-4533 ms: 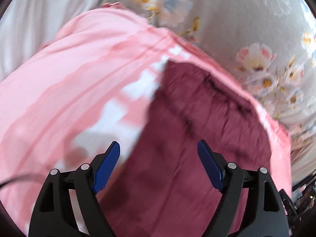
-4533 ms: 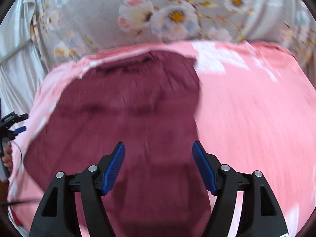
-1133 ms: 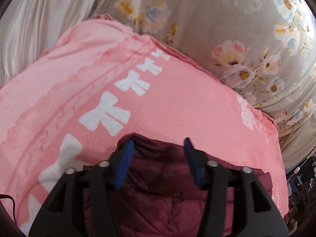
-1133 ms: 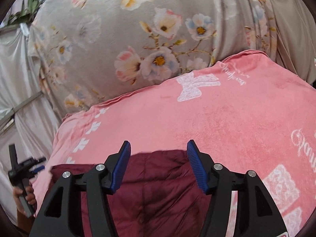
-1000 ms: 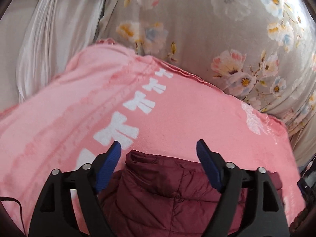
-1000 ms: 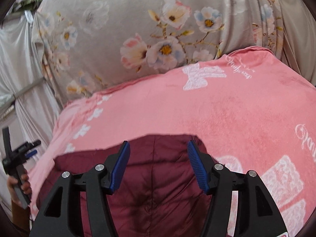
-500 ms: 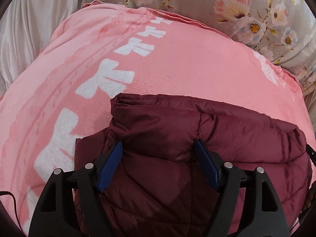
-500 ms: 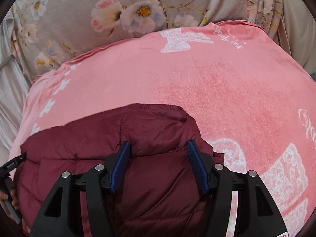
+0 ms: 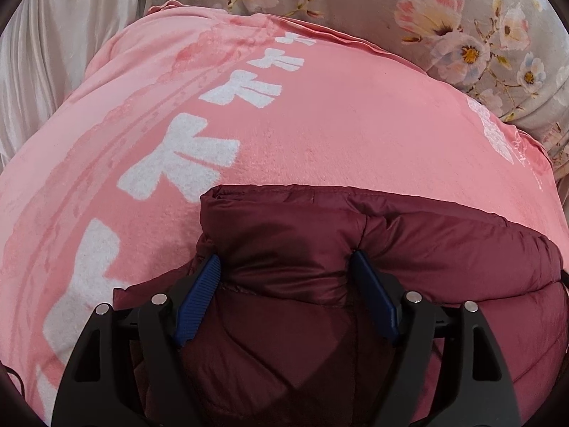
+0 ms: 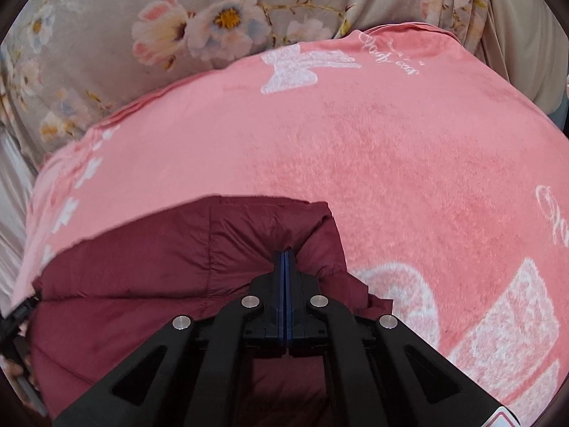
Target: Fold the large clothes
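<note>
A maroon puffer jacket point(image 9: 444, 249) lies folded on a pink blanket point(image 9: 338, 124), its folded edge facing away from me. My left gripper point(image 9: 286, 263) is pushed down onto the left end of that edge. Its jaws are opening, and a thick roll of jacket sits between the blue pads point(image 9: 202, 291) without being squeezed. In the right wrist view the jacket point(image 10: 142, 256) fills the lower left. My right gripper point(image 10: 286, 254) is shut, pinching a pucker of fabric at the jacket's right corner, and creases run to its tip.
The pink blanket point(image 10: 409, 178), with white bow prints, spreads beyond the jacket on all sides. A grey floral sheet point(image 9: 355, 0) rises behind it. Pale curtain fabric point(image 9: 53, 35) hangs at far left. A dark part of the other gripper point(image 10: 17, 315) shows at the left edge.
Both grippers have dropped onto the jacket's folded edge. The right jaws, wide apart half a second ago, have shut on the fabric. The left jaws stay wide around the fold.
</note>
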Demonstrator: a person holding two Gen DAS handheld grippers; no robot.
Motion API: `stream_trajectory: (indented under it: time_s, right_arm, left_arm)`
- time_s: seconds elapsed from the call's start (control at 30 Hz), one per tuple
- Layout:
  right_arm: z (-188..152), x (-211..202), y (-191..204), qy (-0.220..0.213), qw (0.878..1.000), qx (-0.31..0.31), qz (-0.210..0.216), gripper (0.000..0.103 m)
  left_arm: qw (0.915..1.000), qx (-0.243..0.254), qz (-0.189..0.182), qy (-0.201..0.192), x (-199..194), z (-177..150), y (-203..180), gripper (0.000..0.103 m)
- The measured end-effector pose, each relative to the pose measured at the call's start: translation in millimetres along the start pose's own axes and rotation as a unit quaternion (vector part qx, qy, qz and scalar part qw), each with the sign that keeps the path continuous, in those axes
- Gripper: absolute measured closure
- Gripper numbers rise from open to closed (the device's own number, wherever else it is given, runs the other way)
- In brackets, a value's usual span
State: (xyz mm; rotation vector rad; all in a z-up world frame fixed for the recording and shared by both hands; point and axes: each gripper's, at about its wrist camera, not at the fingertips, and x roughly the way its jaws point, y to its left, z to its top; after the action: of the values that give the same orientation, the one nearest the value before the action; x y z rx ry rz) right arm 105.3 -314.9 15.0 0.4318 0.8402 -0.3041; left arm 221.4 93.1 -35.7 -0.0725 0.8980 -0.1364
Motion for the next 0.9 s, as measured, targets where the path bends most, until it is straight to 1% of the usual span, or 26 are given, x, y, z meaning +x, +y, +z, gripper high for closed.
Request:
stream_trajectory:
  time_s: [0.13,0.2,0.27,0.3,0.33,0.37,0.43,0.5,0.57,0.67,0.77,0.83,0.9]
  right_arm:
    - [-6.2,9.3,7.1,0.007,1.000,-0.020,-0.016,0.103]
    - [-5.2,7.8,5.5,0.009,1.000,-0.018,-0.011,0.103]
    - [-2.2,-2.3,0.7,0.002,1.000,-0.006,-0.003,0.103]
    - [-0.7,-13.9,-1.0,-0.010,1.000,0.001,0.001,0.101]
    - [0.3,-25.1,-1.4,-0.023,1.000,0.004,0.007,0.095]
    - [2.0,-41.9,2.4,-0.045,0.999,0.002,0.016,0.094]
    - [5.3,-66.5,17.8,-0.072,0.997,-0.016,0.034,0.093]
    - [8.1,-77.3,41.2,-0.081,0.994,-0.037,0.056,0.093]
    - [9.2,-76.7,69.3,-0.075,0.992,-0.064,0.076,0.093]
    - [5.4,-64.8,111.1,-0.054,0.989,-0.094,0.104,0.094]
    - [-1.2,-49.9,140.5,-0.031,0.986,-0.116,0.116,0.094]
    - [-4.2,-40.9,151.3,-0.021,0.985,-0.126,0.115,0.094]
    - [-7.4,-28.5,157.0,-0.009,0.985,-0.135,0.111,0.094]
  left_arm:
    - [1.0000,0.001,0.001,-0.003,2.1,-1.6,-0.1,0.027]
    - [1.0000,0.002,0.002,-0.003,2.5,-1.4,0.0,0.027]
    - [1.0000,-0.001,0.001,-0.002,0.5,-0.3,1.2,0.027]
    - [1.0000,-0.004,0.001,-0.001,-2.8,0.4,2.0,0.028]
    - [1.0000,-0.007,0.002,-0.004,-12.2,1.1,2.7,0.030]
    - [0.9999,-0.011,-0.001,-0.012,-23.7,1.8,3.2,0.031]
    - [0.9992,-0.015,-0.015,-0.033,-49.2,5.9,0.7,0.031]
    - [0.9983,-0.009,-0.029,-0.049,-70.3,12.8,-9.4,0.031]
    - [0.9973,0.006,-0.049,-0.054,-84.1,20.6,-28.4,0.031]
    - [0.9956,0.039,-0.071,-0.047,-85.4,24.5,-66.5,0.031]
    - [0.9946,0.072,-0.070,-0.026,-67.5,20.1,-104.6,0.031]
    - [0.9940,0.081,-0.073,-0.009,-50.9,14.4,-121.6,0.031]
    - [0.9940,0.082,-0.072,0.003,-38.4,8.9,-130.2,0.032]
